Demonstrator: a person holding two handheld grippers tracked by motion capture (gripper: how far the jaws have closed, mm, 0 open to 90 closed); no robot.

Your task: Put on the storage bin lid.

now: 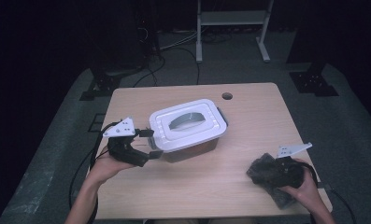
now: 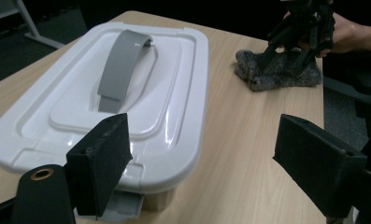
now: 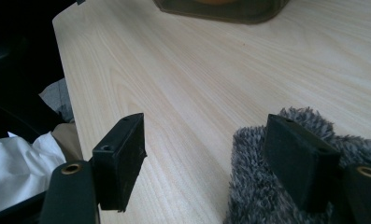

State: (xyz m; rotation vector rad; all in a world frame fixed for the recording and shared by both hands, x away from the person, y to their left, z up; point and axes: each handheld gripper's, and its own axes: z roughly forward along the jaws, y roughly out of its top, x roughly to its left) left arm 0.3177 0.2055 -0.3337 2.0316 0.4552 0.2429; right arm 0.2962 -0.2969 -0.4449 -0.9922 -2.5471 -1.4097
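My left claw (image 1: 151, 143) sits at the near-left corner of the white-lidded box (image 1: 188, 123), jaws spread wide w/ nothing gripped; one pad is just beside the lid edge. The box is mid-desk (image 1: 211, 182), grey handle (image 2: 121, 63) flat on the lid. My right claw (image 1: 266, 171) is near-right, also wide, one jaw over the grey fuzzy cloth (image 3: 267, 186), the other over bare wood. The cloth lies flat by the desk's near-right edge.
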